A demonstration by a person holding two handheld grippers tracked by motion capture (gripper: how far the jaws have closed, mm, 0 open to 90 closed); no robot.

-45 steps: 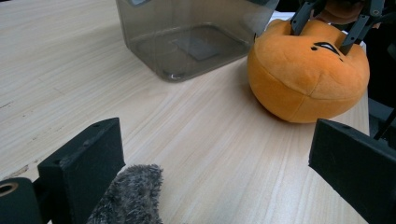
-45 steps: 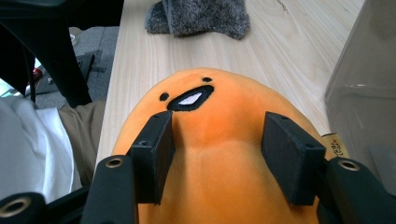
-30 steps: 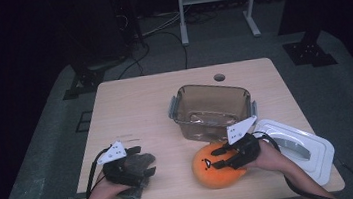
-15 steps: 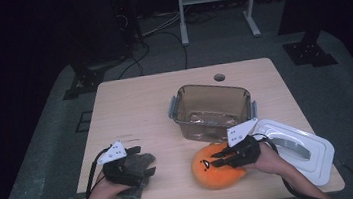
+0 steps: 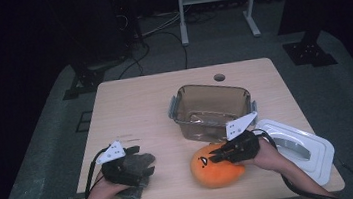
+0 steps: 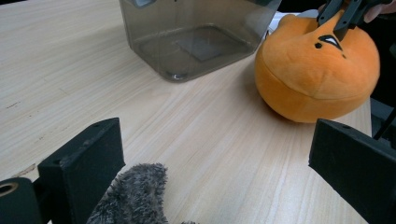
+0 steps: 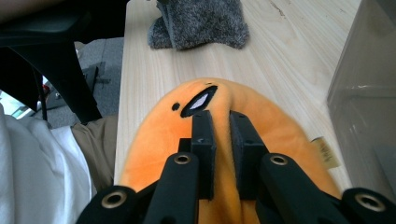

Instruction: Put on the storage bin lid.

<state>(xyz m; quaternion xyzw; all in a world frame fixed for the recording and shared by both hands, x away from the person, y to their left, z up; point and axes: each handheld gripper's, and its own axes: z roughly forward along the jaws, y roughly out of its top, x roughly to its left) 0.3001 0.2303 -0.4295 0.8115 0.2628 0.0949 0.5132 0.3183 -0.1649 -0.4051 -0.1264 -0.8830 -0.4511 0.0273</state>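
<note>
Table holds the clear container; just in front lies the orange plush, its top fabric pinched by the right gripper, whose jaws have just been closing. Left gripper, jaws spread, rests over the grey plush.

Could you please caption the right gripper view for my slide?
Right gripper pinching a fold of the round orange plush toy.

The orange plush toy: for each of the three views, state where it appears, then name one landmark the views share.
High view: the orange plush toy lies at lower centre, near the table's front edge, under the right gripper.
Left gripper view: upper right, beside the clear plastic container.
Right gripper view: bottom centre, pinched between the jaws.
Shared landmark: the clear plastic container.
</note>
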